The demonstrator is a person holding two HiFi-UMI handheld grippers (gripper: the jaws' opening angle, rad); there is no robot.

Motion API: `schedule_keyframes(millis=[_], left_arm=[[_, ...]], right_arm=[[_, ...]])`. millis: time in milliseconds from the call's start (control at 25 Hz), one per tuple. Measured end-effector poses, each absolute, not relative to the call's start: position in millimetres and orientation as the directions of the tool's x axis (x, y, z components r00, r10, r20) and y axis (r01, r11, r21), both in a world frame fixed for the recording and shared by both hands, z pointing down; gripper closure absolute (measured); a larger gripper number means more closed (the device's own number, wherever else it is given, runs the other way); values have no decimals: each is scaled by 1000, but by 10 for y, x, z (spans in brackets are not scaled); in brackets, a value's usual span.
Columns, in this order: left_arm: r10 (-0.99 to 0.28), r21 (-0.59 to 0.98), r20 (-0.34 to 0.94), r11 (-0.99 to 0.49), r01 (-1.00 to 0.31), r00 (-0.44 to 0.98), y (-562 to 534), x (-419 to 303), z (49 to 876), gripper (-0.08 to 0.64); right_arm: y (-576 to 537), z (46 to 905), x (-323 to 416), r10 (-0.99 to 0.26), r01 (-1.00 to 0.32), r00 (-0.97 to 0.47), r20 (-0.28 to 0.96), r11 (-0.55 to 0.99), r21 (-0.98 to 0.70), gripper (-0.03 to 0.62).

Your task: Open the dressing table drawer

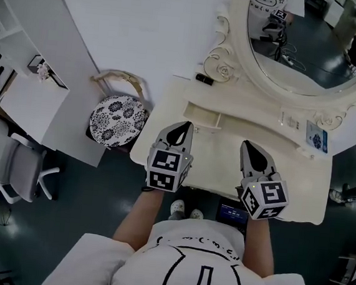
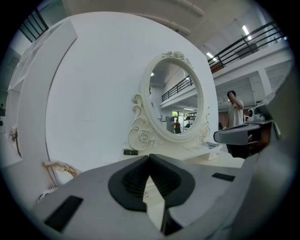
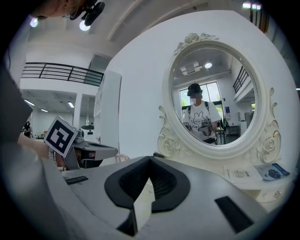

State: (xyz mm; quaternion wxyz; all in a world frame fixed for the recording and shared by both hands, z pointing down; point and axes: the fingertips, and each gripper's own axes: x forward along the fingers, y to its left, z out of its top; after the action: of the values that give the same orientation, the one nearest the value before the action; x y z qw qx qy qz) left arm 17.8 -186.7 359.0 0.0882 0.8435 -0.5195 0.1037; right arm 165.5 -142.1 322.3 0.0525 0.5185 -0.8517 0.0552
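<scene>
Left gripper [image 2: 149,157]: jaws together, tips meeting, nothing between them. Right gripper [image 3: 150,158]: same, tips touching, empty. Both are over the front half of the dressing table [image 1: 226,159], side by side but well apart, pointing at the back edge. The left one is toward the left edge, the right one about mid-width. Neither touches the top as far as the head view shows.

Drawer [image 1: 202,117]: a small one in the low raised tier along the back edge, left end. It looks pulled forward with its inside showing, and it sits just beyond the left gripper's tips, not touched by either gripper.

Oval mirror [image 1: 307,38] in an ornate cream frame stands on the back edge. A small dark object [image 1: 204,79] lies at the back-left corner beside the frame's scrollwork. A blue-printed card [image 1: 317,138] is on the tier near the right edge.

Off the table, a round stool with a floral seat [image 1: 117,120] is just beside the left edge, and an office chair [image 1: 7,163] is further left.
</scene>
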Motion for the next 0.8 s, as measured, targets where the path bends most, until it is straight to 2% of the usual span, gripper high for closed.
schedule_keyframes(millis=[400,800], left_arm=[[-864,29,182,-473,-881,470,-1835,254,3294,555],[-868,27,162,-472,-881,470,-1783,278,3212,555]], right_arm=[[-1442,3076,1613,-878,-885,-463,118,466,-5,568],[-1408,3028,1599,-875,-880,-471,110,475,9,568]])
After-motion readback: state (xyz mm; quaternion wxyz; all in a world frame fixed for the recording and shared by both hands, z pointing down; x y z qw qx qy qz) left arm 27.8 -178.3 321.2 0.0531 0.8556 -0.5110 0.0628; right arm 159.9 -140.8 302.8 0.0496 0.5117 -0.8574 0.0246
